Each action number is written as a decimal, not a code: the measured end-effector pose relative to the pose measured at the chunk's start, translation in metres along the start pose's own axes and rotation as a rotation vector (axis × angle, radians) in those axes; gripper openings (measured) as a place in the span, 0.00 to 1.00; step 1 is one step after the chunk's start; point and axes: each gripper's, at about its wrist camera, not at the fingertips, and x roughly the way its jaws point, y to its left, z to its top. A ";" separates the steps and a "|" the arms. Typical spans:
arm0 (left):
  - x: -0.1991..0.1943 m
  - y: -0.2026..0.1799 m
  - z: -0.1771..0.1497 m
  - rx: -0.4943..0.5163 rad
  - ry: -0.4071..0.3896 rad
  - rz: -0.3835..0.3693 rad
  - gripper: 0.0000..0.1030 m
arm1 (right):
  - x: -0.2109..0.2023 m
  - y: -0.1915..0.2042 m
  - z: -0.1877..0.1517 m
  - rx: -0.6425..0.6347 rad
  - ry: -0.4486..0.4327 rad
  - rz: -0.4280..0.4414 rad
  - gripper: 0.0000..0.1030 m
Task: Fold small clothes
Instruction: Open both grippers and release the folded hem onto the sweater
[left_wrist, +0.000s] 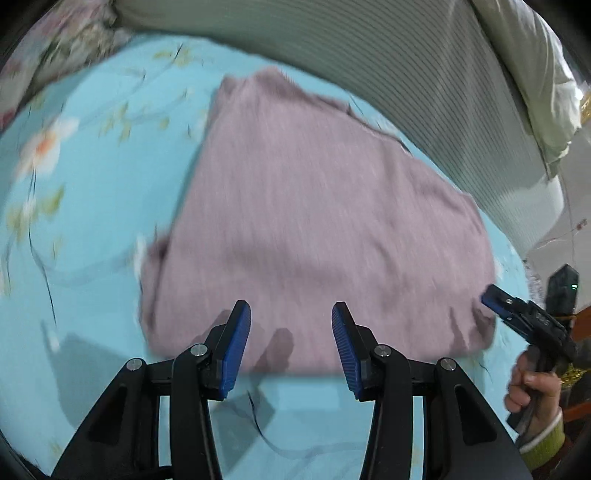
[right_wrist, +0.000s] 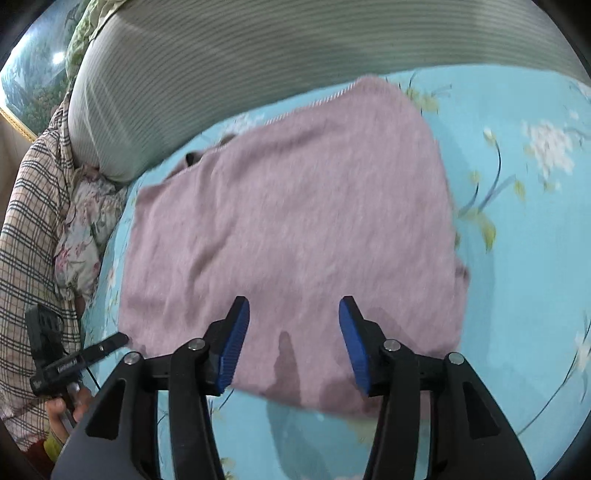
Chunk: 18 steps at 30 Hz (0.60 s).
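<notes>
Looks like the mauve knit garment (left_wrist: 314, 221) already lies folded, roughly, on the turquoise floral bedsheet (left_wrist: 85, 206), and both left gripper (left_wrist: 291, 343) and right gripper (right_wrist: 293, 343) jaws hang apart, empty, though blur hides the edges.

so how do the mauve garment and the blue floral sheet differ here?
The mauve garment is plain, with no print; the blue floral sheet carries white blossoms and thin stems. The garment is a small folded piece with loose edges; the sheet spreads past it on every side. The garment lies on top, the sheet underneath. Both lie flat, untouched by the open tongs.
</notes>
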 end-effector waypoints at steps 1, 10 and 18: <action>0.000 0.002 -0.007 -0.019 0.008 -0.018 0.47 | 0.000 0.000 -0.004 0.000 0.005 0.000 0.51; 0.012 0.017 -0.038 -0.151 0.035 -0.022 0.51 | -0.004 0.015 -0.014 -0.030 0.024 0.016 0.55; 0.024 0.042 -0.025 -0.281 -0.054 -0.005 0.64 | -0.010 0.017 -0.013 -0.047 0.032 0.001 0.56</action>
